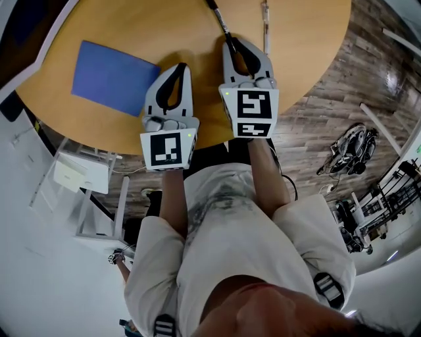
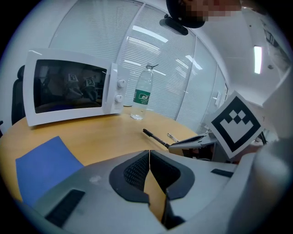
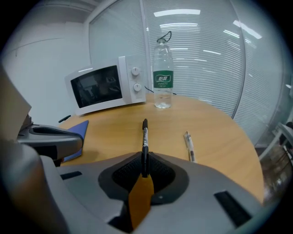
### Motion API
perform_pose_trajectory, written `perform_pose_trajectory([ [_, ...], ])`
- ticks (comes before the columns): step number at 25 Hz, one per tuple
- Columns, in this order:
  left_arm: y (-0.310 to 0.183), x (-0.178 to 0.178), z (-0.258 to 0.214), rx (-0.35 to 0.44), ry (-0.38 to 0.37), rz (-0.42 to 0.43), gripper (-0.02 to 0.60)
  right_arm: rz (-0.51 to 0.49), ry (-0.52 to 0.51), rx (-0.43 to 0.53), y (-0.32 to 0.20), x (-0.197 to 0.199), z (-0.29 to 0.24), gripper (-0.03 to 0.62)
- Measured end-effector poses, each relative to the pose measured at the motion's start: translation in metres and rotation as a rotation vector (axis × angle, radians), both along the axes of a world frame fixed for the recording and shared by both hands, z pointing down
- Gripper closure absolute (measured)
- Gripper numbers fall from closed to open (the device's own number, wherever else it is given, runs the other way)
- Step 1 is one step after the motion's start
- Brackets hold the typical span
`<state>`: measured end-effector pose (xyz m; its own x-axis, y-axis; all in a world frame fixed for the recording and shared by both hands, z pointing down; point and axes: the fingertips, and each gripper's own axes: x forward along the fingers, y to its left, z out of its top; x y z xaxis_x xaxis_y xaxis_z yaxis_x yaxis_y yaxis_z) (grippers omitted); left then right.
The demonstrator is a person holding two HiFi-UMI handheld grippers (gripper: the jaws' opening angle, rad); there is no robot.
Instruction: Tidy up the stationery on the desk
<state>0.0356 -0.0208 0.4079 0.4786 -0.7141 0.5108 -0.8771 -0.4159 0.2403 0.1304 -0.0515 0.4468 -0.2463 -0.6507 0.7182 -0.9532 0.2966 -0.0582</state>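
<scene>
Clamping black marker [image 3: 145, 137], tail in right tool [image 3: 144, 159]

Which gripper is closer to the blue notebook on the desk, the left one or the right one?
Left. The left gripper sits just right of the blue notebook, almost at its edge. The right gripper, shut on the black pen, is farther over, beyond the left one.

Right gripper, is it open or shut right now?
The right gripper is shut on the black marker: its jaws pinch the near end, the rest pointing forward over the desk.
</scene>
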Motion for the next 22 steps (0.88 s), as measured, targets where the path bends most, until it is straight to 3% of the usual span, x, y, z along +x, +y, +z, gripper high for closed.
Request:
perform_pose_trajectory([
  [12,-0.010,0.042,0.005,-0.018,0.008,0.136,0.568,0.225,-0.046,-0.035,0.007,0.047,0.008,0.494],
  [22,-0.009,0.051,0.009,-0.025,0.012,0.183,0.568,0.293,-0.035,-0.049,0.017,0.058,0.013,0.493],
])
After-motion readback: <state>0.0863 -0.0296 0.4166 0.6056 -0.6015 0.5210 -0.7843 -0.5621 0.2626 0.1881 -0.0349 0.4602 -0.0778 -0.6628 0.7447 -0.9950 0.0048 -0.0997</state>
